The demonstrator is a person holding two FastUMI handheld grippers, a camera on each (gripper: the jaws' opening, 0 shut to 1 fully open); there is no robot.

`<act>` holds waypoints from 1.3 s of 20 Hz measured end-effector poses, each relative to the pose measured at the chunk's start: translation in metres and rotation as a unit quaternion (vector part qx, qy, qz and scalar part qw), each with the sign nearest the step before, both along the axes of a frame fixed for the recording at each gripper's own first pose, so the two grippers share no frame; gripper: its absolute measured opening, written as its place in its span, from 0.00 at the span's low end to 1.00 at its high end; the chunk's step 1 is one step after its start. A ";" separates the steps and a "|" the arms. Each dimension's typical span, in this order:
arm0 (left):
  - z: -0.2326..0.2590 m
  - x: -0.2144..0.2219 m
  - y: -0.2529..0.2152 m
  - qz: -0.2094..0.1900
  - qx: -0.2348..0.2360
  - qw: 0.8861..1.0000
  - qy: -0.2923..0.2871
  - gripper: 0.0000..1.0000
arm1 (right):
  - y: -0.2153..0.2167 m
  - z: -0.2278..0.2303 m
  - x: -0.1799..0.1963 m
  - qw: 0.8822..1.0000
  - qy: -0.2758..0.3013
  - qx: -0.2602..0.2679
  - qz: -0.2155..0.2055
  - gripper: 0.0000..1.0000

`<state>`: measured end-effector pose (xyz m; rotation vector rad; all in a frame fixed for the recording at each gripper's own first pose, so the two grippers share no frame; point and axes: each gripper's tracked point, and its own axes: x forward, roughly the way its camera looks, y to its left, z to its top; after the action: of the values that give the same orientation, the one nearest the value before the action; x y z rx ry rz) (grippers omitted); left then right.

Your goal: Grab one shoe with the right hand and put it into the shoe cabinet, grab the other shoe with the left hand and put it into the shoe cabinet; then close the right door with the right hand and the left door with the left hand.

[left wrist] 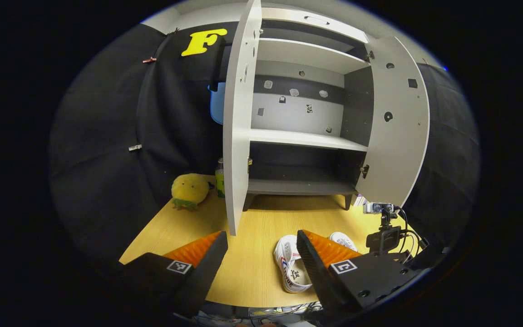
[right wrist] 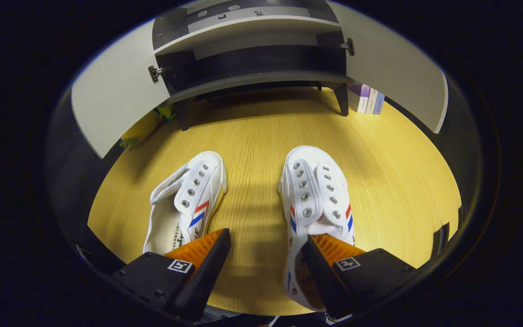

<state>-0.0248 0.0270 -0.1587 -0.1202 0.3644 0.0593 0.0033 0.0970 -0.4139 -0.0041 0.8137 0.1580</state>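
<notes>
Right gripper view showed the right gripper [right wrist: 263,263] spread open and empty, low over the table [right wrist: 402,181]; the right shoe [right wrist: 316,195] lay just ahead, toe toward the shoe cabinet [right wrist: 252,68], while the left gripper [left wrist: 261,261], also open, hung farther back

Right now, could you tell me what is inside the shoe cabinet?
The shoe cabinet stands open, and the shelves that show are bare. Both shoes, one and the other, lie on the table in front. The open left door hides part of the interior.
</notes>
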 end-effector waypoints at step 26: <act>0.028 0.012 -0.052 0.050 0.045 0.998 0.020 0.95 | -0.028 0.024 0.042 0.998 0.006 0.022 0.054 0.05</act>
<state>-0.0125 -0.0245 -0.1311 -0.0487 0.3942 0.1766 0.0454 0.0694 -0.3901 -0.0063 0.8230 0.2784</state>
